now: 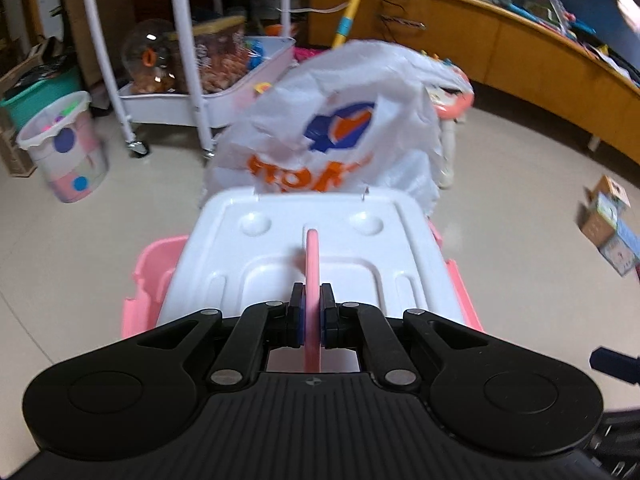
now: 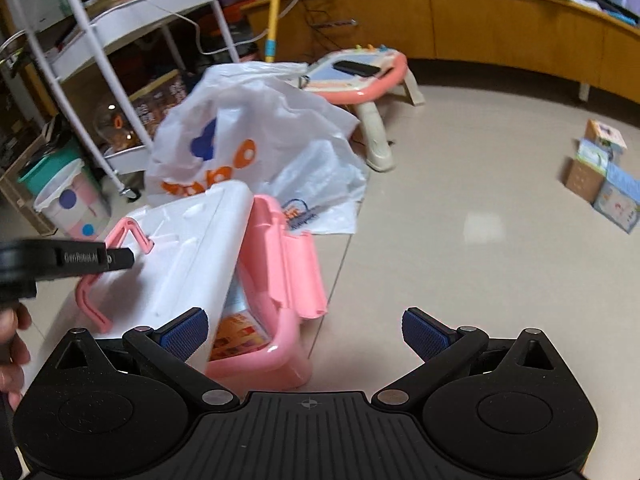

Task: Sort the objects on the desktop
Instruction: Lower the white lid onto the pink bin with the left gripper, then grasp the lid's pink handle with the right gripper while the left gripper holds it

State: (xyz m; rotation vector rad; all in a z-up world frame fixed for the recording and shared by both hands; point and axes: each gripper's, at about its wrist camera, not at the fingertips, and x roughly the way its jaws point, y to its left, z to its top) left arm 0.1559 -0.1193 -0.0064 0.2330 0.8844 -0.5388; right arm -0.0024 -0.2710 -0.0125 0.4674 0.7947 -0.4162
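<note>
A pink storage box (image 2: 280,332) stands on the floor with its white lid (image 1: 304,256) raised and tilted. My left gripper (image 1: 312,316) is shut on the lid's pink handle (image 1: 312,264) and holds the lid up; it shows from the side in the right wrist view (image 2: 120,258), clamped on the handle (image 2: 132,232). My right gripper (image 2: 304,332) is open and empty, just right of the box's open front corner. Coloured packets (image 2: 240,336) lie inside the box.
A white plastic bag (image 2: 256,136) with an orange and blue logo lies behind the box. A white wheeled rack (image 2: 100,40), a dotted bin (image 2: 72,204), a pink kids' table (image 2: 360,76), a long wooden counter (image 2: 500,20) and small cardboard boxes (image 2: 600,176) stand around.
</note>
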